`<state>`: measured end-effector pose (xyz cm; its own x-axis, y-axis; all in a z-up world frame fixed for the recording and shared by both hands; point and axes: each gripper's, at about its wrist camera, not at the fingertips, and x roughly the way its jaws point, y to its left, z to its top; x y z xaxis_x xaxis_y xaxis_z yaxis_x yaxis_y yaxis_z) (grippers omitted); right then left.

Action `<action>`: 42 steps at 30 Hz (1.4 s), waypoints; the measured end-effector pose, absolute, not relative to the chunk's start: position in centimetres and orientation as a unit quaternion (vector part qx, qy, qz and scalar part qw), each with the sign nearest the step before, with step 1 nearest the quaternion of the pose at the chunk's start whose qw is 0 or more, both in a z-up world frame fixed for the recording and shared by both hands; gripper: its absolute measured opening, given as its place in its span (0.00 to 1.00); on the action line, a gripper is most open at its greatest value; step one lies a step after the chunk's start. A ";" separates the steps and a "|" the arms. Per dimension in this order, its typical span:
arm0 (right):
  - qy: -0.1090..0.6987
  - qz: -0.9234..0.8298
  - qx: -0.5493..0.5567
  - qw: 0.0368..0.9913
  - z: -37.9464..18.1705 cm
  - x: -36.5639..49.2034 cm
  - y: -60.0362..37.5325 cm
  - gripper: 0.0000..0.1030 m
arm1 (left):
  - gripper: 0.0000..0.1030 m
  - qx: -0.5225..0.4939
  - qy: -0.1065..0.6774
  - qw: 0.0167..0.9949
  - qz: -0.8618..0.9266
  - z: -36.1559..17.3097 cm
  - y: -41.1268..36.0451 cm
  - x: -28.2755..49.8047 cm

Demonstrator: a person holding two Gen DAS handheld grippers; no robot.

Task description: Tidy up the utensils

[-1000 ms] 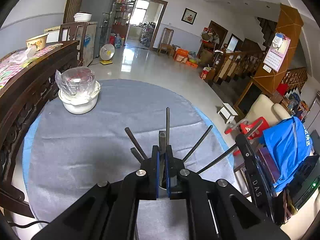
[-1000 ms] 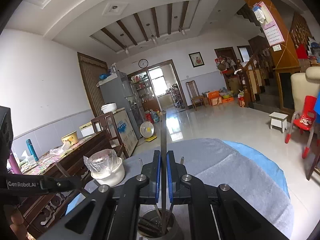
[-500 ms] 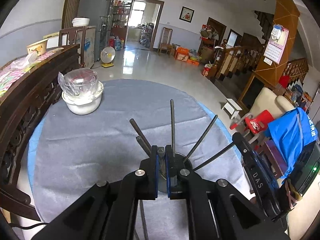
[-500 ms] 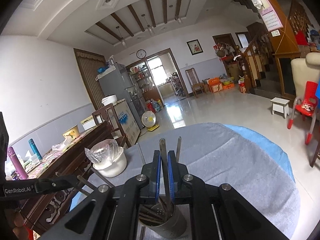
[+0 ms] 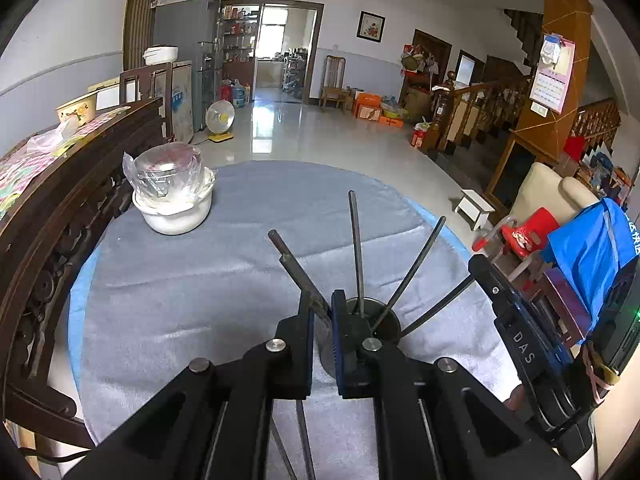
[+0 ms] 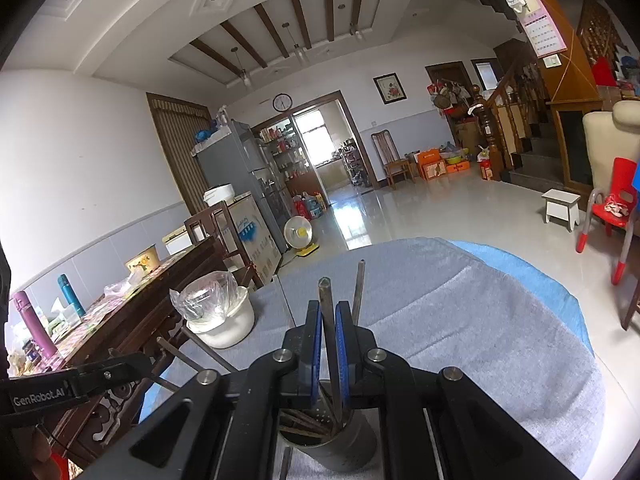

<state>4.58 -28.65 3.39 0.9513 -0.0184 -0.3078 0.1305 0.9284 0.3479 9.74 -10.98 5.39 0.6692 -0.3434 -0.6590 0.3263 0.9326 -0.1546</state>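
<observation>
**Item: metal chopsticks, with holder.** Thin, dark, rod-like pieces; you should expect them to be stiff, light and slick, apt to swivel or slide in a loose pinch.

**Location.** The metal cup holder (image 6: 332,440) stands on the grey tablecloth (image 5: 192,280) of the round table, directly under both tools. Several chopsticks fan out of it, among them an upright one (image 5: 356,252) and two leaning right (image 5: 416,268).

**Left gripper** (image 5: 322,316): pads close together with a slanted chopstick (image 5: 296,268) running up between them; whether you are pinching it or it is loose, the view does not settle.

**Right gripper** (image 6: 329,328): blue pads pressed on one near-vertical chopstick (image 6: 326,308), its lower end down inside the cup. Another chopstick (image 6: 359,288) stands just beside it, outside the pads.

**Where to hold.** Judged best on the upper shaft, square across the pads, so the rod hangs plumb into the cup.

**Handling risk.** The cup looks light; a sideways pull on any stick could tip it.

**Edges and room.** The white bowl with its plastic-wrapped dish (image 5: 172,196) sits well apart, far left. The table edge curves near on the right; the cloth ahead is unoccupied. Your two tools crowd the same cup, so lift one away straight upward.
</observation>
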 end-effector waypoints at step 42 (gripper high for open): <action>0.214 -0.007 0.250 0.944 -2.1 0.1 -29.2 0.68 | 0.69 0.010 0.390 0.914 -0.107 0.1 -5.8 6.1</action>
